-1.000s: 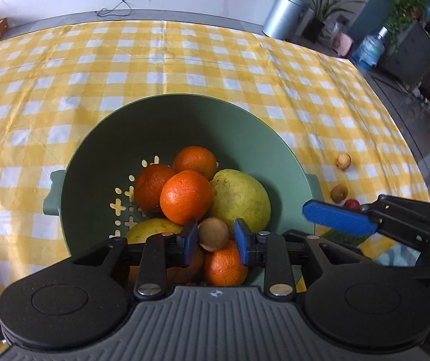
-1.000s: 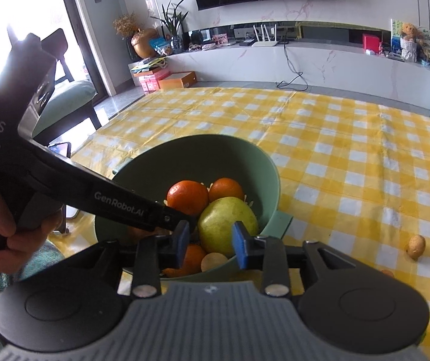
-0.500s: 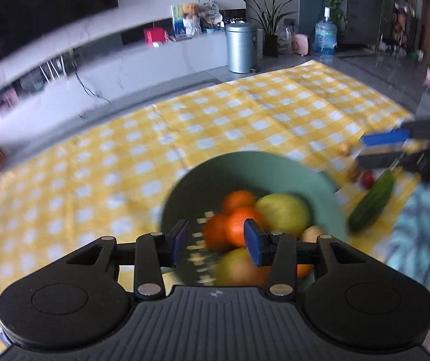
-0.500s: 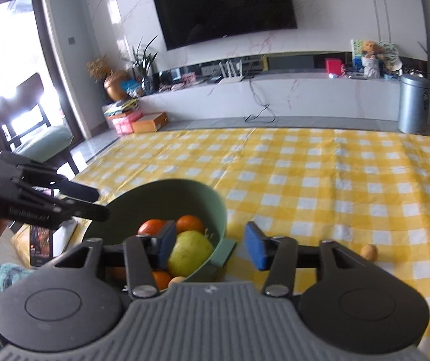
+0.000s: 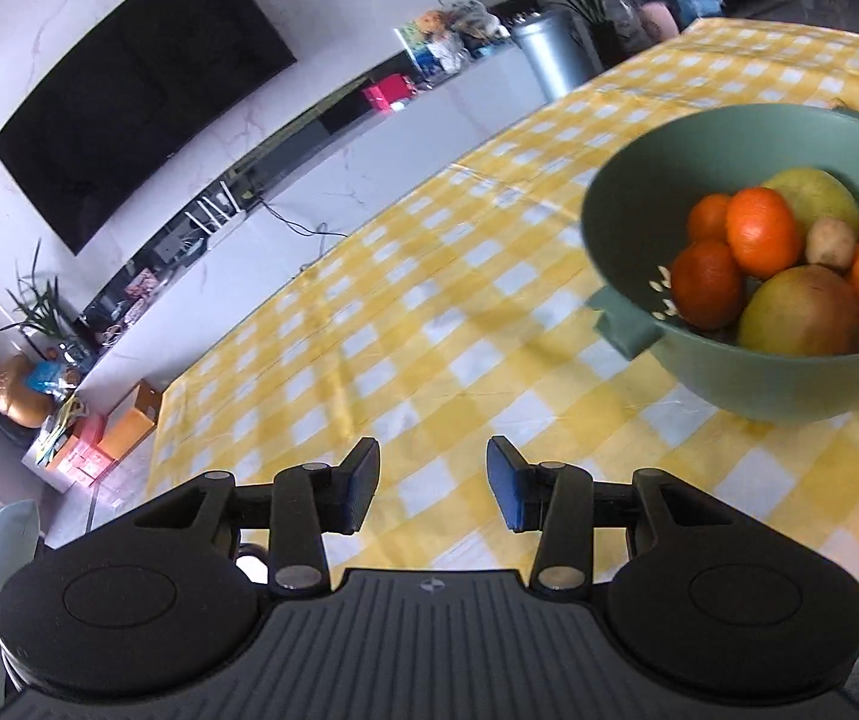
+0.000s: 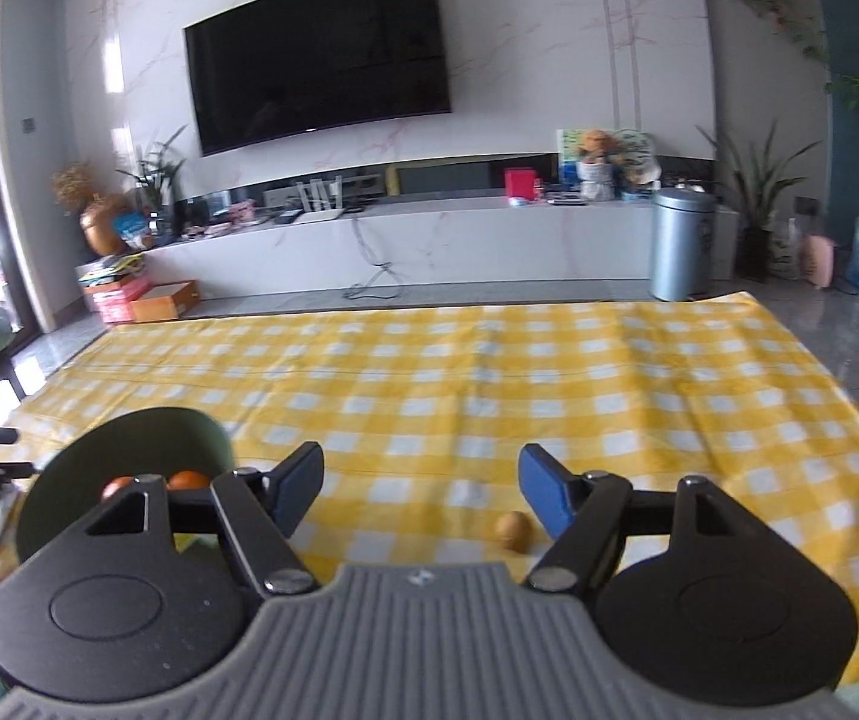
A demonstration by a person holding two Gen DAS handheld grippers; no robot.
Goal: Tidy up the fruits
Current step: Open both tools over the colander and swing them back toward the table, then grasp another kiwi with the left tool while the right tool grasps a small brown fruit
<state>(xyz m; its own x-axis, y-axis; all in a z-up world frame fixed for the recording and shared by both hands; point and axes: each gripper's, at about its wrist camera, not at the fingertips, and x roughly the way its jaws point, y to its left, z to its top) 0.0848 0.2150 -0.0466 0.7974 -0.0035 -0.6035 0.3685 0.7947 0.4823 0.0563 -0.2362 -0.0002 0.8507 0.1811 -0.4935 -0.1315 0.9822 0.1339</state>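
Black grippers, blue-padded fingers (image 5: 359, 487), ribbed grey housings, silver screws.

The green bowl (image 5: 657, 222) is cut off by the right edge of the left wrist view. In the right wrist view, the right gripper (image 6: 417, 489) body hides most of the bowl and its oranges (image 6: 188, 479).

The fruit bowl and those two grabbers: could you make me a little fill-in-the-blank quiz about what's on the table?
1. The green bowl holds oranges and other fruit on a yellow-and-____ checked cloth.
2. The left gripper holds ____.
3. The small brown fruit near the right gripper lies on the ____, outside the bowl.

Missing words: white; nothing; cloth
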